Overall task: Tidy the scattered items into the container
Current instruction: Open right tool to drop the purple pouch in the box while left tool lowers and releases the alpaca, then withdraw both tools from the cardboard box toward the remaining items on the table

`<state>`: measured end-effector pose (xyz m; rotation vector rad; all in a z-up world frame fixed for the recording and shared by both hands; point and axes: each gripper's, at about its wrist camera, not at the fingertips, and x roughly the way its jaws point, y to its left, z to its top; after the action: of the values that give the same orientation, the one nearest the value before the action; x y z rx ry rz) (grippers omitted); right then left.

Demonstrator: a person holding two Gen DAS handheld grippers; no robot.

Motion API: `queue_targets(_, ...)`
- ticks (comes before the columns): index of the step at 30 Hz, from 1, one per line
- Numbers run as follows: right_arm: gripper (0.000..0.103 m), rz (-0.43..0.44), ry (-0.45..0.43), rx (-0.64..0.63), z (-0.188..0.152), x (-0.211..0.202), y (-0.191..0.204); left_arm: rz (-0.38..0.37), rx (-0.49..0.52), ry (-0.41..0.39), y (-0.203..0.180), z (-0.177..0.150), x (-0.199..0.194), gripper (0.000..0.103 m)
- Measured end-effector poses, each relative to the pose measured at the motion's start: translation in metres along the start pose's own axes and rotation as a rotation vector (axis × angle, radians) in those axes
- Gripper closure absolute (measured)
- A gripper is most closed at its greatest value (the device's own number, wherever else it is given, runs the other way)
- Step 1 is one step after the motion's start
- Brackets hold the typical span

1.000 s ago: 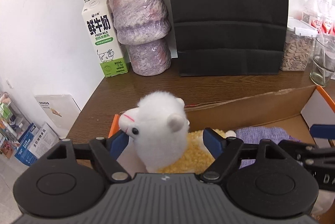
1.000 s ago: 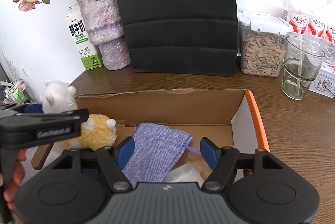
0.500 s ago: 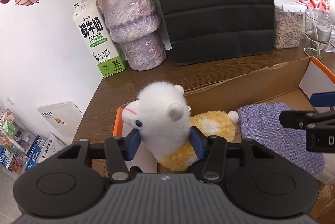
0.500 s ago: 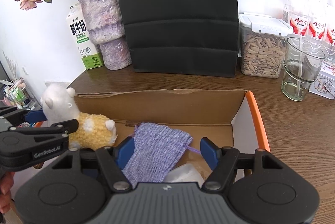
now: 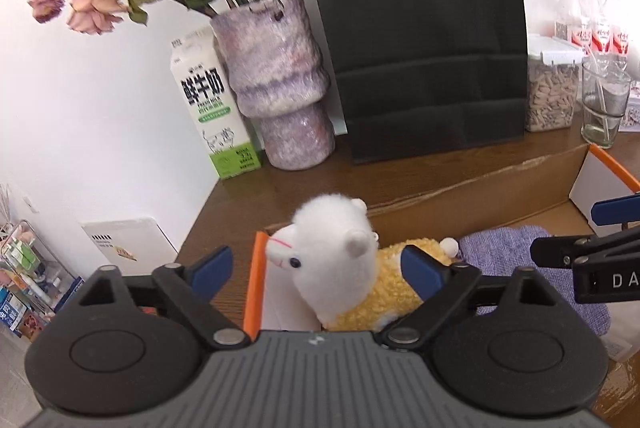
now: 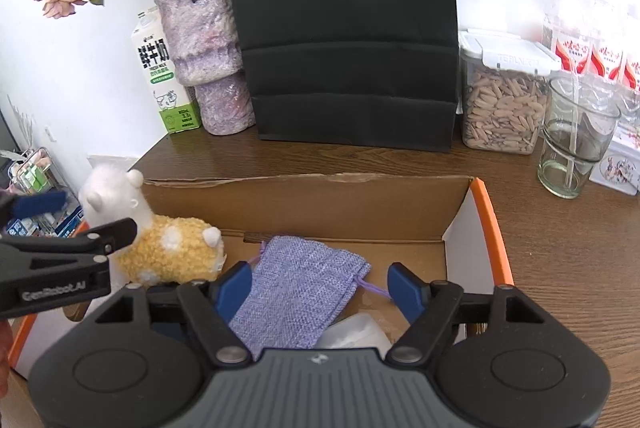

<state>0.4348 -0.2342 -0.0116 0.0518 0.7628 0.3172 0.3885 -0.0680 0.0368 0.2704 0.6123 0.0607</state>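
Right wrist view: cardboard box (image 6: 304, 203) is holding purple pouch (image 6: 300, 292) and plush alpaca (image 6: 160, 244) at its left end. Left gripper (image 5: 316, 266) is being held spread around the alpaca, untouched; right gripper (image 6: 320, 286) is being held spread over the pouch. Likely risk: alpaca being snagged and tipped out over the near rim on withdrawal.

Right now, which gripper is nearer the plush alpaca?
Left. The left gripper is open, its fingers flanking the plush alpaca; the right gripper hangs open over the purple pouch beside it.

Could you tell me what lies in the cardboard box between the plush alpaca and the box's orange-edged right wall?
In the right wrist view, a lilac woven drawstring pouch lies there, then bare cardboard floor up to the wall; the fluffy white-and-yellow plush alpaca sits left.
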Motion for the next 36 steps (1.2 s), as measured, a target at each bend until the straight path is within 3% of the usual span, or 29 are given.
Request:
queue_targets(1, 0.025, -0.004, -0.005, -0.008, 0.0, -0.002, 0.002, 0.0, -0.006, 0.0, 0.001, 0.0, -0.003, 0.0)
queue_targets(7, 0.016, -0.039, -0.043, -0.024, -0.001, -0.017, 0.005, 0.001, -0.023, 0.011, 0.004, -0.002, -0.015, 0.0)
queue_targets(23, 0.014, -0.073, -0.151, -0.044, -0.03, -0.104, 0.013, -0.053, -0.094, -0.029, 0.025, -0.026, -0.082, 0.0)
queue_targets(36, 0.013, -0.071, -0.242, -0.094, -0.095, -0.184, 0.033, -0.114, -0.16, -0.077, 0.037, -0.077, -0.154, 0.0)
